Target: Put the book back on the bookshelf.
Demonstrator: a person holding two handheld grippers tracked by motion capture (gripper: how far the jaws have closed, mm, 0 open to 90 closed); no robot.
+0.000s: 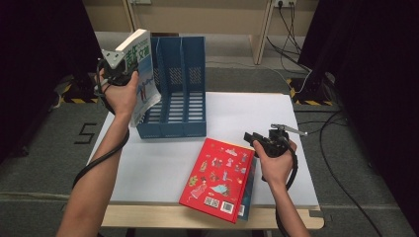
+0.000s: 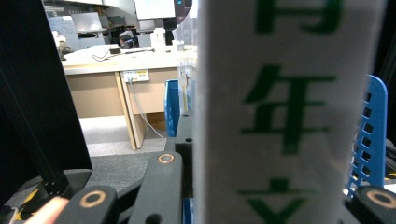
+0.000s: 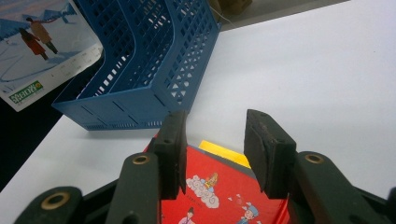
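- Your left gripper is clamped on a white paperback, held aloft at the ten o'clock corner of the white bench, with its lower edge hanging at the outer wall of the blue file rack.
- Your right gripper waits at about four o'clock, jaws apart and gripping nothing, poised over the far edge of the red hardback.
- Risk one: the paperback is pinched near its top, spine side, so the free pages and cover could fan or sag and catch on the rack's wall or a divider as you lower it.
- Risk two: the rack is light plastic and nothing braces it; a nudge from the book could slide it toward twelve o'clock or tip it.
- Risk three: the paperback tilts; if it goes in askew it may jam across a slot rather than stand in it.
- Risk four: the red hardback overhangs the bench's six o'clock edge, and a push from the right gripper could send it off.
- Count: one rack with three slots, all seemingly vacant, though the paperback hides part of the nearest; two grippers; one paperback; one red hardback, with a yellow-and-blue edge beneath it that is probably a third book.
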